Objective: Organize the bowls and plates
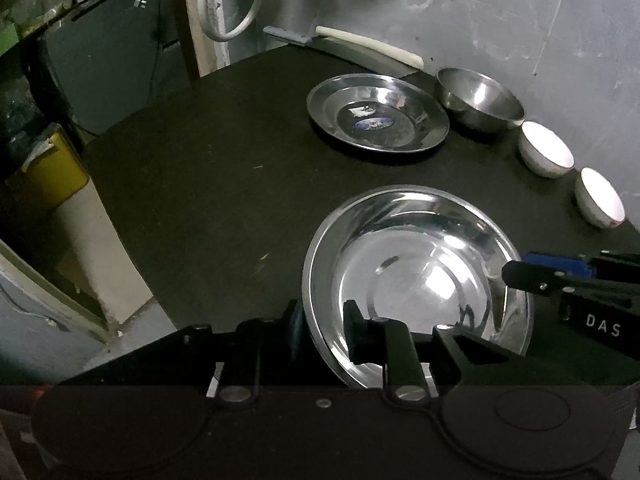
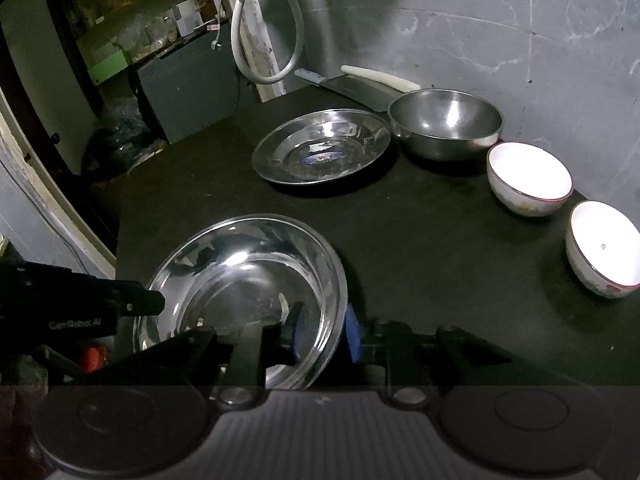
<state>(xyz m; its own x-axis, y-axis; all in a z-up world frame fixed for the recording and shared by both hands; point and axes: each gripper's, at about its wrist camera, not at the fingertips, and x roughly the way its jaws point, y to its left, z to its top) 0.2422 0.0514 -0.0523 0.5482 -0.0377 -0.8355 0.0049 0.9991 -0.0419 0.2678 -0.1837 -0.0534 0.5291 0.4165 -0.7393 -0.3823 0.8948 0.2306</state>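
Left wrist view: your left tool (image 1: pixel 326 330) grips the near rim of the shiny round steel plate (image 1: pixel 416 276), one finger outside the rim, one inside.
Right wrist view: your right tool (image 2: pixel 322 334) clamps the same plate's (image 2: pixel 248 280) rim from the opposite side, blue pads (image 2: pixel 353 334) straddling it.
Counter: the black counter (image 1: pixel 208 184) lies bare left of the held plate; its left edge drops to the floor.
Back row: a stickered steel plate (image 2: pixel 320 146) sits just beside a deep steel bowl (image 2: pixel 446 124); two white ceramic bowls (image 2: pixel 528 178) (image 2: pixel 602 248) line the grey wall (image 2: pixel 520 32).
Open room: a clear strip runs between the held plate and the stickered plate.
Far edge: a cleaver with a pale handle (image 2: pixel 360 86) rests against the wall.
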